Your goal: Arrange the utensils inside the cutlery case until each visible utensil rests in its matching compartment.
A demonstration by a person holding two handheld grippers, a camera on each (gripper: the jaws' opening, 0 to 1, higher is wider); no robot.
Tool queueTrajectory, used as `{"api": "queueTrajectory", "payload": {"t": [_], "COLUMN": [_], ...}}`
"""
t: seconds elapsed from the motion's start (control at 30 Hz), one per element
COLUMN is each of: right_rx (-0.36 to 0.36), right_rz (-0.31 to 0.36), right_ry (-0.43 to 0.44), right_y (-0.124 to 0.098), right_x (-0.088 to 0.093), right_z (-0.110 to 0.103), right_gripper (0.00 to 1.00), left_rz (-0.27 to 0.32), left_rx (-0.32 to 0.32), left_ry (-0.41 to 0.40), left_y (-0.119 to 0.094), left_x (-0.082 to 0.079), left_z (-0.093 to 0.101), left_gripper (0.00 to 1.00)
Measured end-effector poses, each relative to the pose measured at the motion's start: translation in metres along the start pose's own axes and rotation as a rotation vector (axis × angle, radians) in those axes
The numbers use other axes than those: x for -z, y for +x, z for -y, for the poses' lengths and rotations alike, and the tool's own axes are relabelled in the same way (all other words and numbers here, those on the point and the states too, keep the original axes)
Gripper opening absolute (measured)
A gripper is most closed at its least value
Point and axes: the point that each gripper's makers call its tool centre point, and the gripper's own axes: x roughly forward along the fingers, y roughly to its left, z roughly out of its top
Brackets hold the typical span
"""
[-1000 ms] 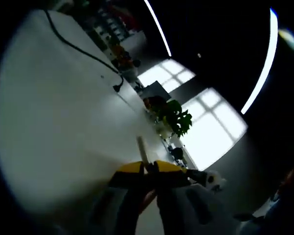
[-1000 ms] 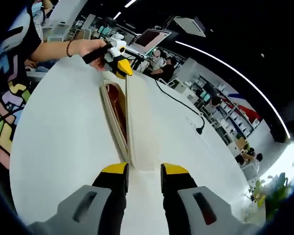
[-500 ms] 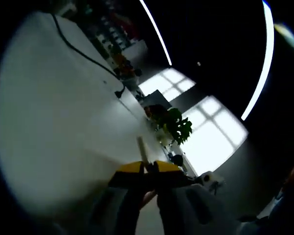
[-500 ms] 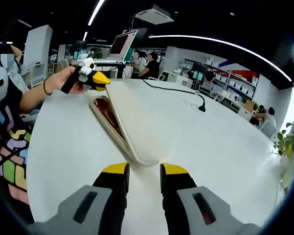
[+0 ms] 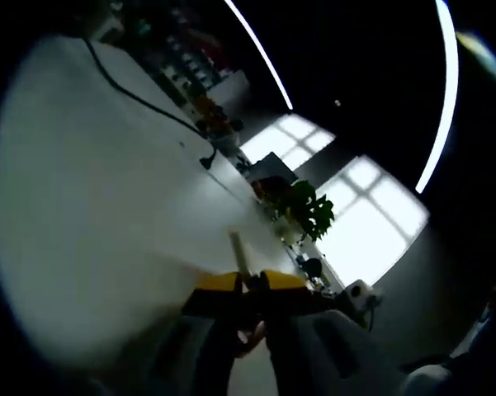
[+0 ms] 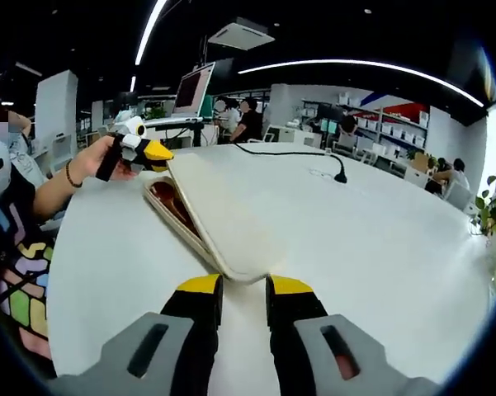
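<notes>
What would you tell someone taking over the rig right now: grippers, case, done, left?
Left gripper: jaws shut on the edge of the lid of the cutlery case, holding it part-way up; the left gripper view shows the pale lid edge between its jaws.
Right gripper: open, holding nothing, just short of the case's near end on the white table.
Done: case partly opened; a reddish-brown interior shows under the lid.
Left: the utensils cannot be made out, so sorting appears not yet begun. Open fully, then place each in its compartment.
</notes>
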Motion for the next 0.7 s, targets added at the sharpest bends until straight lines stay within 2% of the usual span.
{"api": "queueTrajectory", "payload": {"t": [0.27, 0.7], "right_rx": [0.005, 0.002], "right_rz": [0.013, 0.029], "right_ry": [0.008, 0.034], "right_y": [-0.002, -0.003], "right_x": [-0.001, -0.011], "right_z": [0.003, 0.008], "right_gripper": [0.21, 0.21], "left_rz": [-0.013, 0.001], "left_rx": [0.000, -0.002], "left_ry": [0.000, -0.037], "left_y": [-0.002, -0.010], "left_x": [0.009, 0.017], "left_z": [0.002, 0.004], "left_gripper": [0.09, 0.09]}}
